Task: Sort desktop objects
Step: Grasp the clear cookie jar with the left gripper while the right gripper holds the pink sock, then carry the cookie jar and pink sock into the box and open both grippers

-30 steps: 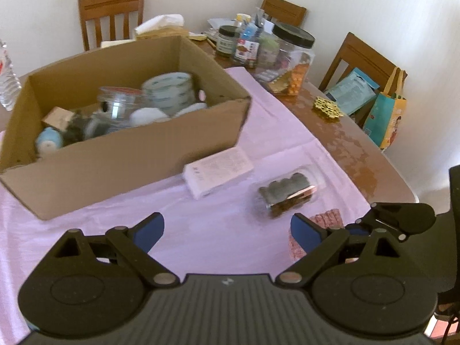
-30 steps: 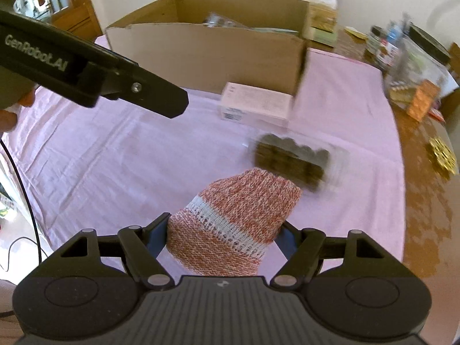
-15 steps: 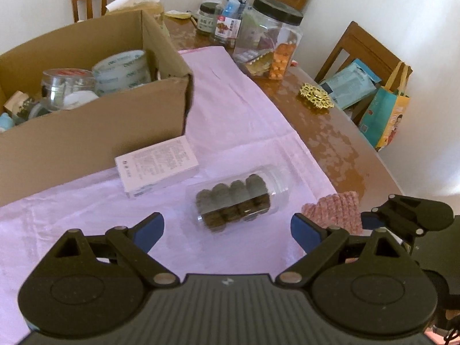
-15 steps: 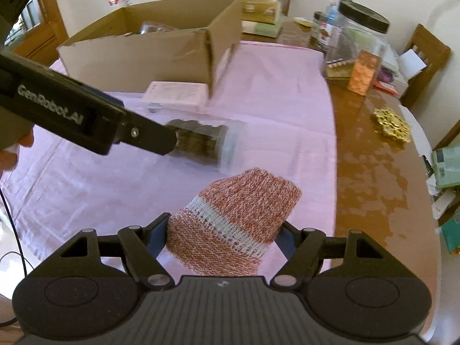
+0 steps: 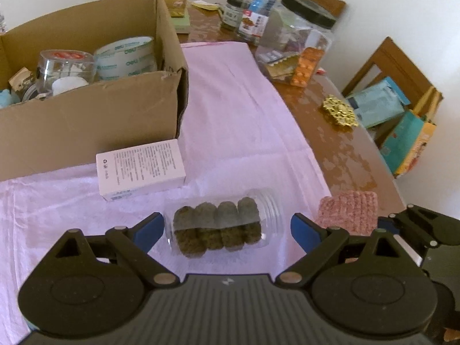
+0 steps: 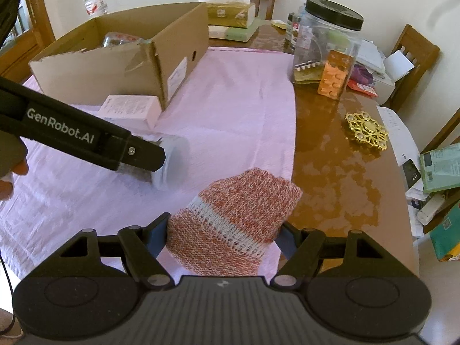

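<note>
Two grippers are in play. My left gripper [image 5: 227, 227] stands wide open over the clear jar of dark biscuits [image 5: 221, 225], which lies on its side on the pink cloth [image 5: 230, 100]; the jar sits between the blue pads [image 5: 149, 228] with a gap on each side, so nothing is gripped. My right gripper [image 6: 222, 235] is closed part-way on the knitted pink-and-white hat [image 6: 238, 215], both pads pressing into the wool (the hat fills the whole gap), and it hangs just over the cloth's edge by the bare brown table [image 6: 330, 149]. A small white box [image 5: 141, 166] lies flat just beside the jar, close against the front wall of the cardboard box [image 5: 86, 115]. Inside the carton I see rolls of tape [image 5: 126, 54] and a clear jar with a red lid [image 5: 64, 63].
</note>
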The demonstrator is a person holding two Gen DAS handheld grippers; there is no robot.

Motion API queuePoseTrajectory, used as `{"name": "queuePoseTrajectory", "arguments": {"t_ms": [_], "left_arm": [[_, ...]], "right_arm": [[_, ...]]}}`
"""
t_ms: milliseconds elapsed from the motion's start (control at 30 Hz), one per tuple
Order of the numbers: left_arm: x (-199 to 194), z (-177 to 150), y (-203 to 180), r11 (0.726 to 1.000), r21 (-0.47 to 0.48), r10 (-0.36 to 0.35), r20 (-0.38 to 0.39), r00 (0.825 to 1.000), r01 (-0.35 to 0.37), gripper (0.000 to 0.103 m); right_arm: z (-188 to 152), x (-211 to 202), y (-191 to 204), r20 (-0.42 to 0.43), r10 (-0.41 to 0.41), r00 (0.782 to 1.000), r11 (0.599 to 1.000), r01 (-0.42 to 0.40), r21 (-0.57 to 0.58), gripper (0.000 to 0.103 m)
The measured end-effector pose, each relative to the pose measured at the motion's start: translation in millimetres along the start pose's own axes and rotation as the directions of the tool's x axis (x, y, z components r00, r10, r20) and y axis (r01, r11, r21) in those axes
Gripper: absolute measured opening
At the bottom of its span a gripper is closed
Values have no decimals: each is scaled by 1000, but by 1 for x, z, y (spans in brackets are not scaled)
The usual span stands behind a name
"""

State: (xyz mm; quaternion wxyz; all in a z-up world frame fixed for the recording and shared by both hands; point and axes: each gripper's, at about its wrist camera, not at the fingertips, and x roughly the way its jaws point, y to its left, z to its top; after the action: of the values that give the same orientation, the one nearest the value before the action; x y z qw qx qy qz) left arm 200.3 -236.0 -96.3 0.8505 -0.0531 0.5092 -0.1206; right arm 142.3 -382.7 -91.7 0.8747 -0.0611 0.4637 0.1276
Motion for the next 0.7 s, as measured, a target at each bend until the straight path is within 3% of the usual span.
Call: {"name": "queuePoseTrajectory", "arguments": {"t_ms": [367, 700], "left_arm": [[20, 5, -15, 994, 49, 102, 0, 995, -102, 96], [22, 4, -12, 990, 112, 84, -2, 996, -84, 93]], "right_arm": [[6, 10, -13, -9, 16, 1000, 1000, -16, -1, 79], [8, 14, -12, -13, 24, 1000, 1000, -24, -3, 79]]}}
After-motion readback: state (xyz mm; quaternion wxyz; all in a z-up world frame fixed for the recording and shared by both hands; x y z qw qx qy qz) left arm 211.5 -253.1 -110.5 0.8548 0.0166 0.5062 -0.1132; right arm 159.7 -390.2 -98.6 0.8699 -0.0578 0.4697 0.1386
